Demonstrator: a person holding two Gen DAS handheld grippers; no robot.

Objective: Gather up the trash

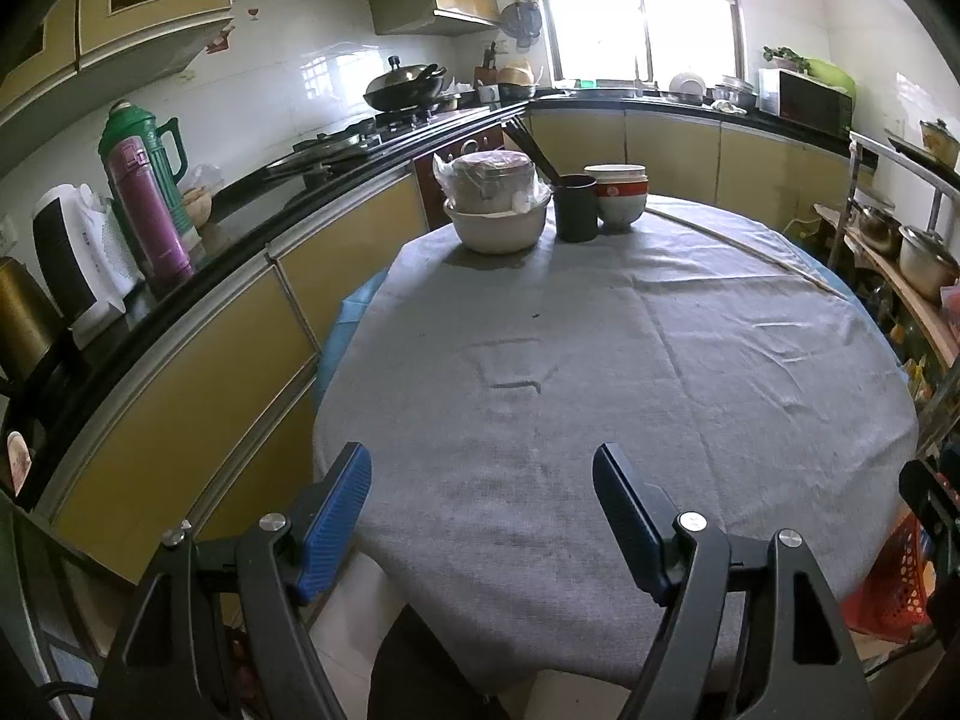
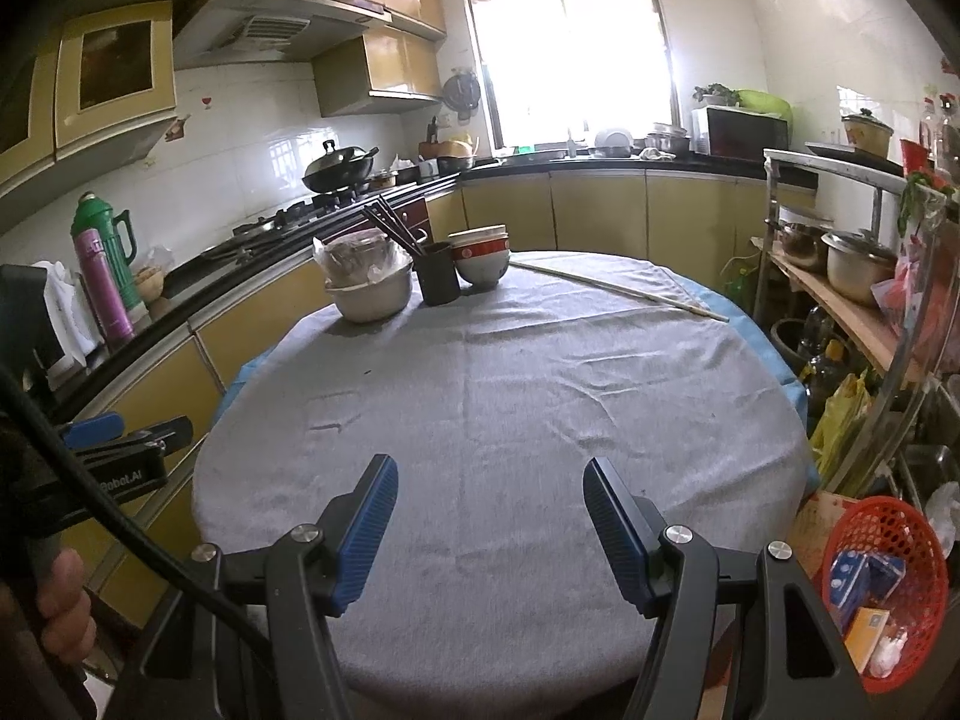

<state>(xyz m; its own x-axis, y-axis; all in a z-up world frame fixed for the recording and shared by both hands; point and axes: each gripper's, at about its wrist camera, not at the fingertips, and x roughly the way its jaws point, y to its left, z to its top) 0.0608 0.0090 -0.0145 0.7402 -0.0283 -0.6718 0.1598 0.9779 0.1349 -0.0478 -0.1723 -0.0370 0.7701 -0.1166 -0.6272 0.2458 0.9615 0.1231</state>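
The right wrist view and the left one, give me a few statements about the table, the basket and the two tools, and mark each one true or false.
1. Both the left tool and the right tool are open with nothing between their blue pads. True.
2. The red basket stands on the table. False: it sits below the table's edge, off to the right, with packets inside.
3. The table wears a grey cloth. True.
4. The black cup is empty. False: dark chopsticks stick out of it.
5. The stacked bowls stand at the near edge. False: they stand at the far end, beside the black cup.
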